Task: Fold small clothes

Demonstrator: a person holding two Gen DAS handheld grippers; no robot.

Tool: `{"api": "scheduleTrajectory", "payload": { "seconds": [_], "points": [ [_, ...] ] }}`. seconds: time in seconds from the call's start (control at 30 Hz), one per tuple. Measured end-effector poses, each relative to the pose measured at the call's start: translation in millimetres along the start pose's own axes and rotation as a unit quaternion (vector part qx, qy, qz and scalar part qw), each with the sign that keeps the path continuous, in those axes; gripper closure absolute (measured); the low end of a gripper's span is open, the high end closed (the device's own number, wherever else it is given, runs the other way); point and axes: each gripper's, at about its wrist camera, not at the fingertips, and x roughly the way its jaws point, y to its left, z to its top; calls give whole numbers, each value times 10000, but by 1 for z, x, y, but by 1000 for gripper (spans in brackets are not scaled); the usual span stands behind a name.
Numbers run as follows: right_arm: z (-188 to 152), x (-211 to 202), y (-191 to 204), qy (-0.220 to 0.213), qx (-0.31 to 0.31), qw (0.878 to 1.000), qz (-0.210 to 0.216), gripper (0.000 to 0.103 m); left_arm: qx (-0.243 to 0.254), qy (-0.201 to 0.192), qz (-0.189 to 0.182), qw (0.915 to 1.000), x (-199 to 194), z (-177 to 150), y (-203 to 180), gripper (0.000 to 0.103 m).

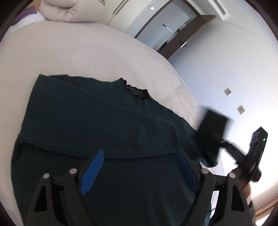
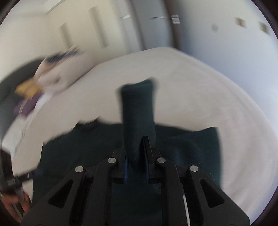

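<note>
A dark green knit sweater [image 1: 97, 125] lies on a white bed [image 1: 69, 52], one side folded over across its middle. My left gripper [image 1: 139, 168] hovers just above it, blue pads wide apart and empty. In the left wrist view my right gripper [image 1: 224, 139] is at the right, blurred, lifting a sleeve [image 1: 210, 128] off the bed edge. In the right wrist view the right gripper [image 2: 137, 147] is shut on that sleeve [image 2: 138, 111], which stands up from the jaws above the sweater body [image 2: 191, 147].
A rolled beige duvet [image 1: 69, 10] lies at the far end of the bed. The bed edge [image 1: 187, 97] runs along the right, with a wall with sockets [image 1: 227, 92] and a doorway [image 1: 170, 33] beyond. Pillows and purple cloth [image 2: 29, 102] show blurred at the left.
</note>
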Motion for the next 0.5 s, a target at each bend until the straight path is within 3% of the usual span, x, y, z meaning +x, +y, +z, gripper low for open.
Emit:
{"api": "scheduleTrajectory", "payload": {
  "seconds": [0.07,0.1,0.17,0.23,0.27,0.3,0.43,0.5],
  "points": [
    [-15,49,60,323,-281,9989,178,90,-88,118,-94,9998,7,2,3,19],
    [-24,49,64,416,-330,9983,219,90,-142,184,-149,9996,10,3,5,19],
    [-43,89,101,609,-321,9971,325,90,-295,331,-258,9987,21,6,6,19],
    [-64,97,103,794,-199,9957,436,90,-521,458,-455,9966,33,11,7,18],
    [-78,101,75,855,-49,9949,525,90,-588,523,-512,9956,37,12,6,18],
    [-84,103,73,915,53,9940,593,90,-612,590,-551,9949,43,14,3,18],
    [-111,115,50,1142,655,9878,830,89,-451,883,-554,9935,66,16,-18,18],
    [-118,86,21,1130,928,9843,988,89,-393,1065,-604,9917,79,17,-30,18]
  ]
}}
